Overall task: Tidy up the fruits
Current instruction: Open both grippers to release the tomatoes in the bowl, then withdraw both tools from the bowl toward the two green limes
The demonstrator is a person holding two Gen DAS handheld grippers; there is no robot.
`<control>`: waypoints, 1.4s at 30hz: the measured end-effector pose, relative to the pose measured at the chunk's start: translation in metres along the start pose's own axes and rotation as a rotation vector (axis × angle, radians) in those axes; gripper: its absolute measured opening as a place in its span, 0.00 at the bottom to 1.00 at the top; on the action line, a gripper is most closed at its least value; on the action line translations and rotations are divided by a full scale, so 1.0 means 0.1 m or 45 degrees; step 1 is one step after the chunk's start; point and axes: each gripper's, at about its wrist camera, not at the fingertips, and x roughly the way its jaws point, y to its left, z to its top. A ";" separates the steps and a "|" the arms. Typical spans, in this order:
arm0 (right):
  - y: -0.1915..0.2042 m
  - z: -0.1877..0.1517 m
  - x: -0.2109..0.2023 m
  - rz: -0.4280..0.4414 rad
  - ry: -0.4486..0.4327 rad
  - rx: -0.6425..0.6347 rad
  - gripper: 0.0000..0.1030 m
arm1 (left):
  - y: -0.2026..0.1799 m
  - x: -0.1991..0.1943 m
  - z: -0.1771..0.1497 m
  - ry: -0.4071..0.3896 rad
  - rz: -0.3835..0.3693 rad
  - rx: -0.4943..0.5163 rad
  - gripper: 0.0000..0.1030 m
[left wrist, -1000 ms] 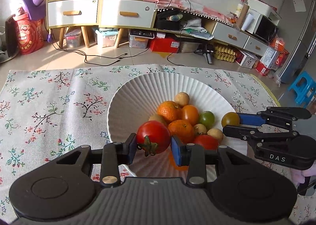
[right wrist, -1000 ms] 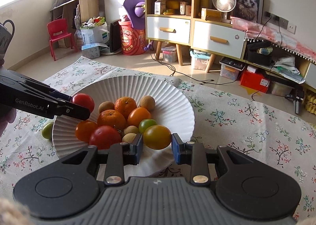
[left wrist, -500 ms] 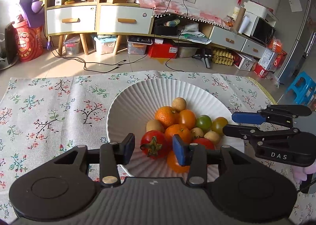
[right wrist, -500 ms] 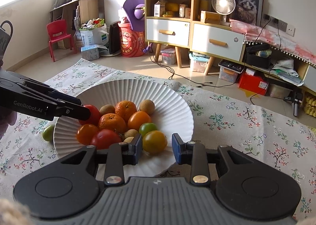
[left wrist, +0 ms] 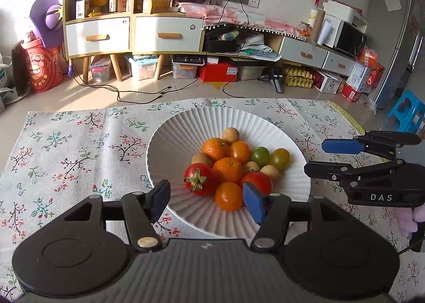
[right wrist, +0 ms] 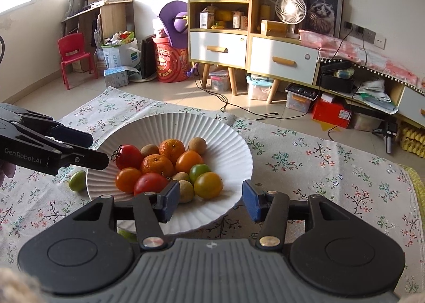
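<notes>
On the floral tablecloth [left wrist: 79, 143], a white ribbed plate [left wrist: 170, 143] holds the gathered fruit: 2 red tomatoes, 2 mandarins, 2 orange tomatoes, a green tomato, an olive-yellow tomato [right wrist: 208, 185] and several small tan fruits. The stemmed red tomato [left wrist: 198, 179] rests at the pile's near-left edge. The left gripper [left wrist: 205, 200] and the right gripper [right wrist: 208, 203] both stand with fingers wide apart and empty, each poised over the plate's near rim. Judged from this layout, the task is nearly done; 1 green fruit [right wrist: 77, 180] lies on the cloth just beside the plate, and another [right wrist: 127, 235] shows under its near edge. Compared with 1 s earlier, both grippers have let go: the red tomato and the olive-yellow tomato, then clamped, now sit in the plate.
</notes>
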 end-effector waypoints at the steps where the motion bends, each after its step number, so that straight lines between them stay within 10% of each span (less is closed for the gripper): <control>1: 0.01 0.00 -0.03 0.001 -0.002 0.004 0.53 | -0.01 -0.03 -0.01 -0.002 0.003 0.003 0.59; 20: 0.24 -0.19 -0.28 0.037 0.064 0.083 0.82 | -0.06 -0.38 -0.33 0.018 0.097 -0.012 0.92; 42: 0.50 -0.65 -0.26 -0.030 0.051 0.150 0.99 | 0.00 -0.30 -0.95 0.025 0.285 -0.010 0.93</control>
